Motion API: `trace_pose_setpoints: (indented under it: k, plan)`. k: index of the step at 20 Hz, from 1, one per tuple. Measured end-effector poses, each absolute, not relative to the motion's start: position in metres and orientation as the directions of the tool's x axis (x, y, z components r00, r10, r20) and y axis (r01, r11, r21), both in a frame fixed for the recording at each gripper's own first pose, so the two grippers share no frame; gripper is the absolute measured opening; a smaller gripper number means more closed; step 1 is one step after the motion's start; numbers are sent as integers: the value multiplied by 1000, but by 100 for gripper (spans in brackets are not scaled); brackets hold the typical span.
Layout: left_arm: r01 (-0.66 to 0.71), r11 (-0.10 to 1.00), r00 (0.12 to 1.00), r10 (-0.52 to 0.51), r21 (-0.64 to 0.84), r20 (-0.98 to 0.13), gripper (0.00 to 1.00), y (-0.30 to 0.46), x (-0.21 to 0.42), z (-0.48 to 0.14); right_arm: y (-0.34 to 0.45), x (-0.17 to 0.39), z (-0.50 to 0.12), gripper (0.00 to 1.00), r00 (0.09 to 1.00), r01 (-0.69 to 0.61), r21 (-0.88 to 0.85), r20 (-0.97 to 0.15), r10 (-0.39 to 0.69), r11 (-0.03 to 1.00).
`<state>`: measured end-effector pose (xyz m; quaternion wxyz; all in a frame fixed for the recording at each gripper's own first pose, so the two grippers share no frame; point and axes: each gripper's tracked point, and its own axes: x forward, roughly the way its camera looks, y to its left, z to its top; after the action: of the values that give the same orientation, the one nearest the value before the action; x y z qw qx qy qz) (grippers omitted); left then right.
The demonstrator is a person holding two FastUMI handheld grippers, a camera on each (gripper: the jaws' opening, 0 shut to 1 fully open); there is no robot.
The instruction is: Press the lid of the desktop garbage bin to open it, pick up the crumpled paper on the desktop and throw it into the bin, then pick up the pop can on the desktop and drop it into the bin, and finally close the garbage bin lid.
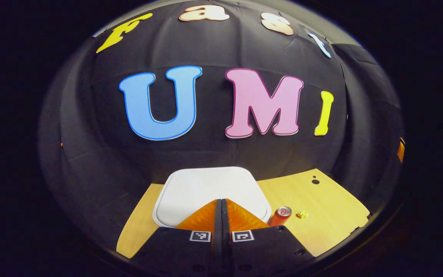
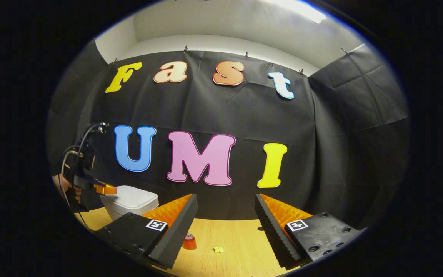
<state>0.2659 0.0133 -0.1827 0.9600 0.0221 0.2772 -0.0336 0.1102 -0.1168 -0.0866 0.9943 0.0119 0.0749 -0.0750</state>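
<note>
The white garbage bin (image 1: 210,192) stands on the wooden desktop with its lid down. My left gripper (image 1: 222,209) is shut with nothing between its fingers, its tips over the lid's near edge. To the bin's right an orange-red pop can (image 1: 280,216) stands upright, and a small yellow crumpled paper (image 1: 302,214) lies just beyond it. In the right gripper view my right gripper (image 2: 225,207) is open and held above the desk, with the pop can (image 2: 189,241) and crumpled paper (image 2: 218,249) low between its fingers. The bin (image 2: 131,202) is at the left, with the left gripper (image 2: 106,189) and a hand over it.
The wooden desktop (image 1: 321,204) runs right of the bin, with a dark hole near its far edge (image 1: 315,181). Black cloth walls close the booth behind and on both sides. A cable loops up from the left gripper (image 2: 77,148).
</note>
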Motion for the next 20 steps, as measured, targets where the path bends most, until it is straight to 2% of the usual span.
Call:
trace_pose_setpoints:
  k: [9, 13, 20]
  plan:
    - [121, 991, 801, -58, 66, -596, 6, 10, 270, -207, -125, 112, -100, 96, 969, 174, 6, -181, -170, 985]
    - [104, 995, 796, -76, 11, -601, 7, 12, 269, -207, -122, 112, -106, 96, 968, 160, -1, -194, -157, 987]
    - [58, 998, 856, -70, -39, -512, 6, 10, 259, -170, -112, 108, -114, 96, 966, 120, 0, -229, -116, 993]
